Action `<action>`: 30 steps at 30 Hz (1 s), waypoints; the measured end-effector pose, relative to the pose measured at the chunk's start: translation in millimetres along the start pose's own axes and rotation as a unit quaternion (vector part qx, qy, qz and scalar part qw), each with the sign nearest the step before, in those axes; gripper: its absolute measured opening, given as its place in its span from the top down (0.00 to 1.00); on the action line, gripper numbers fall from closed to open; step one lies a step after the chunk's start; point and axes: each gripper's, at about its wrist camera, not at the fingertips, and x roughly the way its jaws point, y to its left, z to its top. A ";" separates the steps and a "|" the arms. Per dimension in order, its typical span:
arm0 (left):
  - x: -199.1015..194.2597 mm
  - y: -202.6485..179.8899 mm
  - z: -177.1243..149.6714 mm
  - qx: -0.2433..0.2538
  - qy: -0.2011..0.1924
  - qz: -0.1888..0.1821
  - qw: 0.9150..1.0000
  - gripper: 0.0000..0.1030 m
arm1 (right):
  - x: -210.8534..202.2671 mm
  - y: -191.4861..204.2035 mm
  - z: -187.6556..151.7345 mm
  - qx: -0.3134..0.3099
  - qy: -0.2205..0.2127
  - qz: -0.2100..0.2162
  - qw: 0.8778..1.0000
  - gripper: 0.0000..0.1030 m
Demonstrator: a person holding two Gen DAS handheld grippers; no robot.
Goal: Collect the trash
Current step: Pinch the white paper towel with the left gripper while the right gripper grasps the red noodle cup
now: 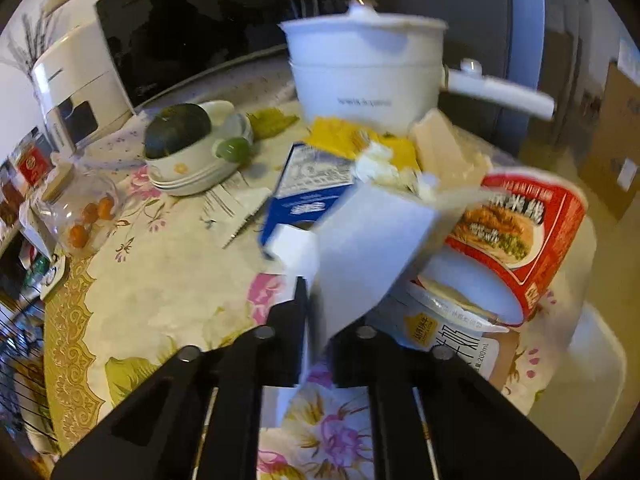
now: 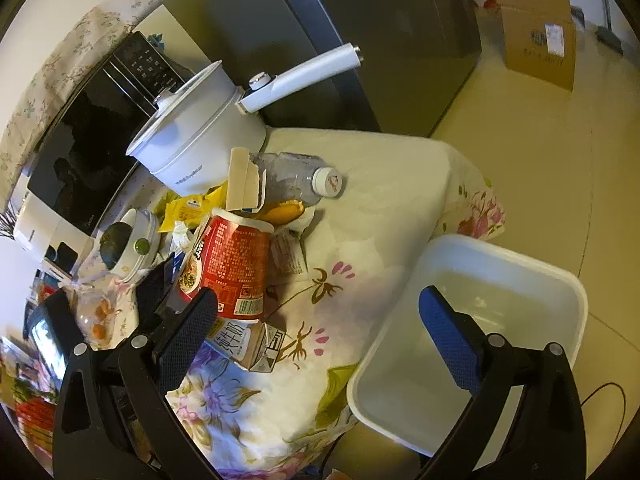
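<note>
Left gripper (image 1: 316, 312): black jaws pinched on a white carton (image 1: 368, 248), flat-sided, blurred, probably paperboard, raised over the floral tablecloth (image 1: 160, 280). Right gripper (image 2: 316, 316): blue-padded fingers (image 2: 450, 332) spread wide, nothing held, above a white plastic bin (image 2: 472, 344) beside the table. Between them: red paper noodle cup (image 2: 232, 268) tipped over, crumpled milk carton (image 2: 248, 346), clear bottle (image 2: 296, 178), glossy white lidded pot (image 2: 200, 136) behind.

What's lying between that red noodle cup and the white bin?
Only bare flowered tablecloth. The right wrist view shows nothing between the red noodle cup and the white bin beside the table.
</note>
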 end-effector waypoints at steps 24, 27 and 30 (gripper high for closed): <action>-71.5 81.8 -42.5 -0.150 -0.066 -0.154 0.974 0.99 | 119.0 33.7 26.1 0.073 0.148 0.135 0.977 0.14; -71.0 82.4 -43.5 -0.151 -0.066 -0.154 0.974 0.99 | 120.7 33.1 29.3 0.074 0.151 0.177 0.970 0.34; -69.8 83.9 -45.2 -0.155 -0.064 -0.157 0.973 0.99 | 114.7 36.4 28.1 0.053 0.144 0.176 0.972 0.37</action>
